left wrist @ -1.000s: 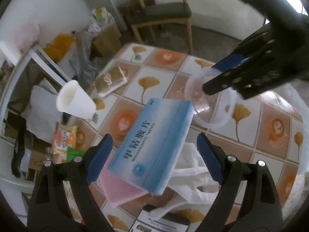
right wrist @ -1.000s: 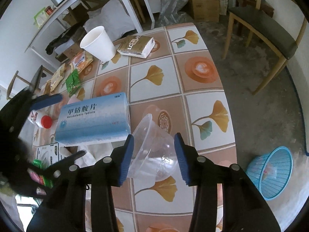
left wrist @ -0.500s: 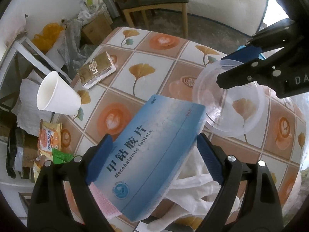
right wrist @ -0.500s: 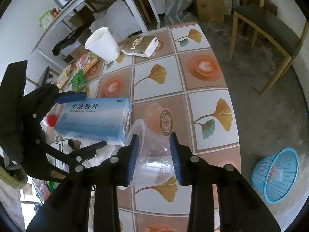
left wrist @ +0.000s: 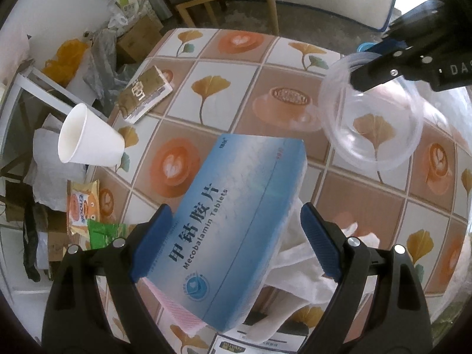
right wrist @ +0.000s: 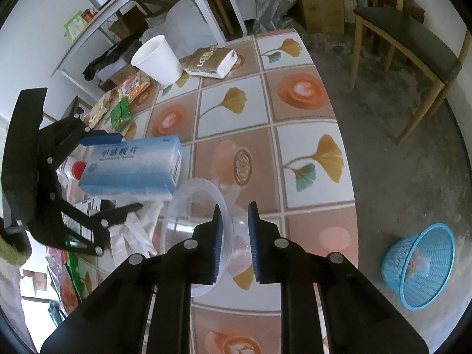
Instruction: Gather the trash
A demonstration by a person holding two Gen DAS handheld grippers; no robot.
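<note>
While both hands carry trash above the table, the blue basket sits on the floor off to the right, nearer the right gripper. It pinches the clear cup by its wall. The left gripper clamps the blue box, long axis slanting away.

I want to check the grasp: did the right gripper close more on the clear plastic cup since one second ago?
Yes. The right gripper has narrowed, pinching the clear plastic cup by its wall over the same table tiles.
</note>
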